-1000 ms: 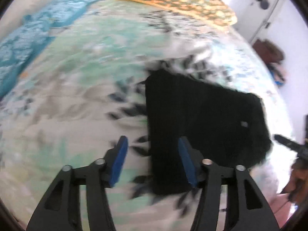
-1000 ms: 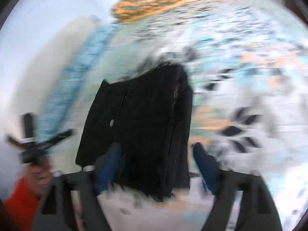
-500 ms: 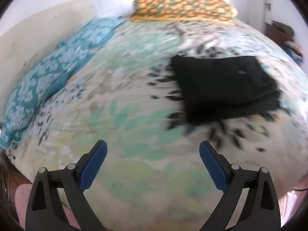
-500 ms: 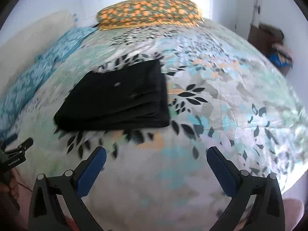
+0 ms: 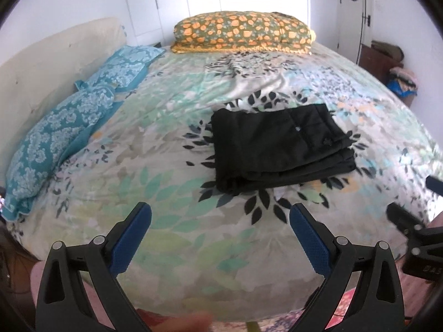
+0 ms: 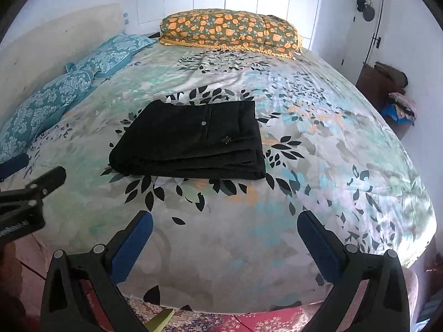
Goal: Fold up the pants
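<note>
Flat rectangular black pants (image 6: 191,141), seemingly woven

Both wrist views: from the foot of the bed, facing the far wall.

Left camera sits left of the folded black pants (image 5: 279,144), right camera to their right, both set back, looking down along open tongs. Shared: pants, floral bedspread (image 6: 318,149), orange-patterned pillow (image 5: 243,31), blue pillows (image 6: 49,105).
</note>
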A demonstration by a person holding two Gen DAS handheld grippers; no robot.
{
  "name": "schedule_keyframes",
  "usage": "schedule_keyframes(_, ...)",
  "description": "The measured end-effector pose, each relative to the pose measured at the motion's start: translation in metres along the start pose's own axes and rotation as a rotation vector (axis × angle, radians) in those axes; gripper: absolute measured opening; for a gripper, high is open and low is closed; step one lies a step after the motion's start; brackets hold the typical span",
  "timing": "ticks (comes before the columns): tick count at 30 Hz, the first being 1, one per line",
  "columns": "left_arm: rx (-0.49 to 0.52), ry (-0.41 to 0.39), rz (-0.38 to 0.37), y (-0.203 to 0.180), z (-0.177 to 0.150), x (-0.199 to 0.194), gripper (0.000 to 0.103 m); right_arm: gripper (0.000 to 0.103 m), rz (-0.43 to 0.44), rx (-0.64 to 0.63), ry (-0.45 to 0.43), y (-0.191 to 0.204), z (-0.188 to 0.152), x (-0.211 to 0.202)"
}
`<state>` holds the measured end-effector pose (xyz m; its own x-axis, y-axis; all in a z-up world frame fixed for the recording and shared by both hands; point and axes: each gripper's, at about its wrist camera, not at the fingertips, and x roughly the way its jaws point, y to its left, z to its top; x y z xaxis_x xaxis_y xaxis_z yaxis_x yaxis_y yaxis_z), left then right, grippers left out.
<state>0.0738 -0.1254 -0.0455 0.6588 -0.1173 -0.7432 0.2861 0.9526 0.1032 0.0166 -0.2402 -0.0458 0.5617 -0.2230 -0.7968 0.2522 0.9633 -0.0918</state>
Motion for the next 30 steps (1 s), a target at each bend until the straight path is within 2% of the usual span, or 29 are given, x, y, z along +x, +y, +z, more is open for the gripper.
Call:
schedule_keyframes(12,-0.01,0.036,-0.037,-0.005,-0.005,0.0,0.1,0.103,-0.03,0.001,-0.037,-0.001,0.004,-0.013)
schedule_keyframes(30,-0.043,0.077,-0.077,-0.002,-0.009,0.006,0.1,0.103,-0.016,0.0,0.002,0.0,-0.003,-0.002)
